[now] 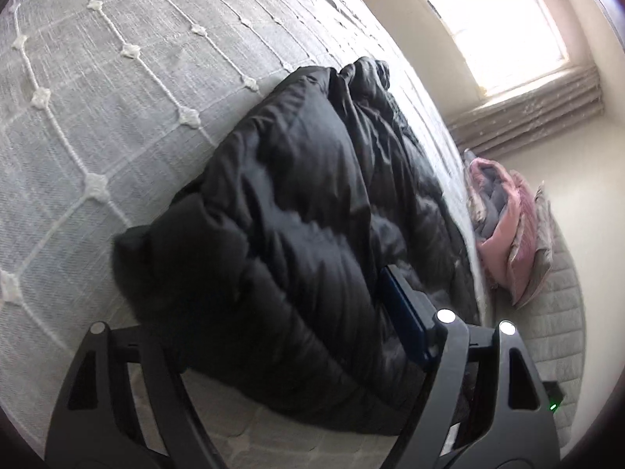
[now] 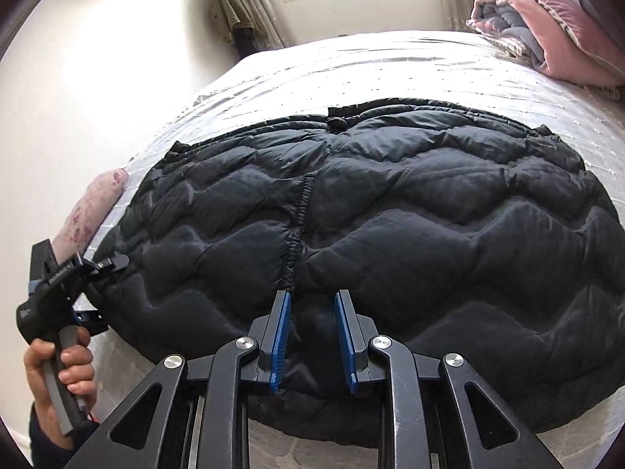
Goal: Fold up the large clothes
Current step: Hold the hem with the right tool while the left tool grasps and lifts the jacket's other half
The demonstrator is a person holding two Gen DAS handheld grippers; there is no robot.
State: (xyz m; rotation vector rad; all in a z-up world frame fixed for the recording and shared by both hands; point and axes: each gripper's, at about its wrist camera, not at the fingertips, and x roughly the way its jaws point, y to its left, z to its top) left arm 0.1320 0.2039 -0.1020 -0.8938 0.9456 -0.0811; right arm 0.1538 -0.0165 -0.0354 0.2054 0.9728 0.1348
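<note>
Fingers [image 2: 343, 342] of the right gripper [image 2: 312, 344] narrowly parted astride the near edge of the black quilted puffer jacket [image 2: 390, 234] lying on the bed [image 2: 351, 62], left gripper [image 1: 269, 336] spread wide: slippery padding may escape a shallow pinch.

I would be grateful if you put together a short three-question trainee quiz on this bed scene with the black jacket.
1. True or false: the black quilted jacket lies spread on the grey bedspread.
2. Which colour is the folded blanket at the far corner of the bed? A pink, B green, C yellow.
3. Fill in: the blue pads of the right gripper stand ____ with a gap between them, over the jacket's near edge.

Key: 1 true; 2 A; 3 apart. The left gripper also stands wide, at the jacket's end.
</note>
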